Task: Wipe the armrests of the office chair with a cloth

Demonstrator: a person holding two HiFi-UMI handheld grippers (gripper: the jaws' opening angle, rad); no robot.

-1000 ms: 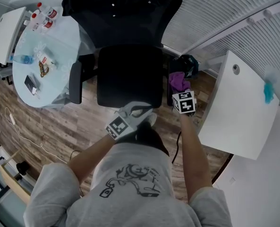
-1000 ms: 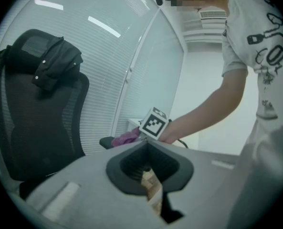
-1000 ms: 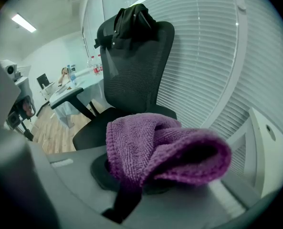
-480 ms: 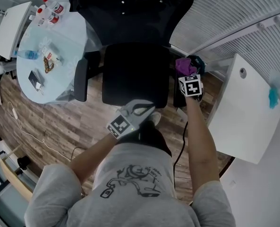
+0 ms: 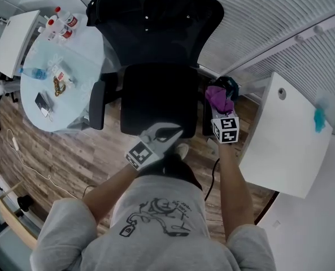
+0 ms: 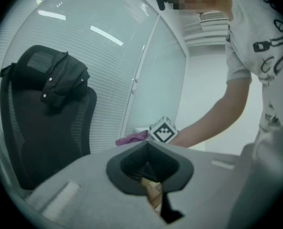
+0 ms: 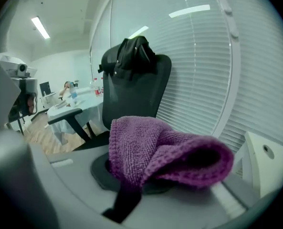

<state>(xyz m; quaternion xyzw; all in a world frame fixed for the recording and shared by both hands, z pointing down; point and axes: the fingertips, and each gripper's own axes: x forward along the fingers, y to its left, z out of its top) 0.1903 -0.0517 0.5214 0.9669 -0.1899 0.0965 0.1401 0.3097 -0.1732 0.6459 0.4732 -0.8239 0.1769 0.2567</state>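
Note:
The black office chair (image 5: 156,97) stands in front of me, with a dark jacket (image 5: 150,4) draped over its backrest. My right gripper (image 5: 219,110) is shut on a purple cloth (image 5: 217,98), which lies on the chair's right armrest and hides most of it. In the right gripper view the cloth (image 7: 165,154) bulges from the right gripper (image 7: 131,182). The left armrest (image 5: 96,103) is bare. My left gripper (image 5: 168,132) hovers shut at the seat's front edge, holding nothing. The left gripper view shows the left gripper (image 6: 153,175), the backrest (image 6: 46,123) and the cloth (image 6: 131,138).
A round glass table (image 5: 82,55) with bottles (image 5: 62,22) and a phone stands left of the chair. A white desk (image 5: 286,140) is close on the right. Window blinds (image 5: 257,16) run behind the chair. A cable (image 5: 26,160) lies on the wooden floor.
My right gripper slid the cloth along the right armrest toward the backrest, then back toward me. The left gripper stayed at the seat's front edge.

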